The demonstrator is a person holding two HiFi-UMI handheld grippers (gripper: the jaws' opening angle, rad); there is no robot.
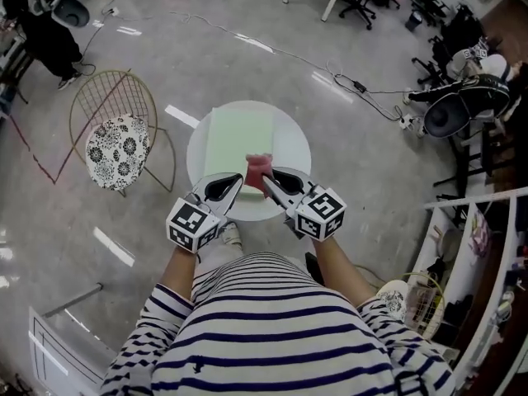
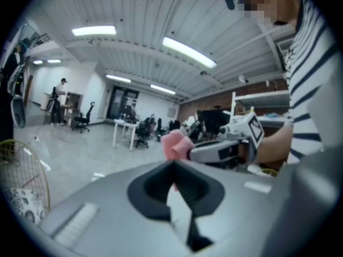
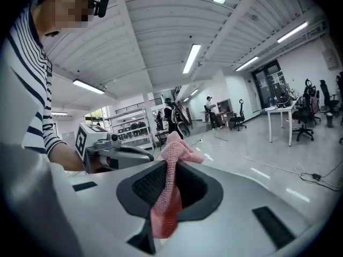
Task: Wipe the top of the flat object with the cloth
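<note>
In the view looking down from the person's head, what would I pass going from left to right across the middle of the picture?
wire chair → left hand-held gripper → pink cloth, clamped in the next one → right hand-held gripper → white rack

The table (image 1: pixel 292 150) sits at frame centre in the head view. The board (image 1: pixel 239 134) lies on it, towards its left. The cloth (image 1: pixel 258 170) is at the board's lower edge, in the right gripper (image 1: pixel 268 178), with the left gripper (image 1: pixel 238 184) just beside it on the left. A chair (image 1: pixel 99 97) stands left of the table, with a cushion (image 1: pixel 118 151) on its seat.
</note>
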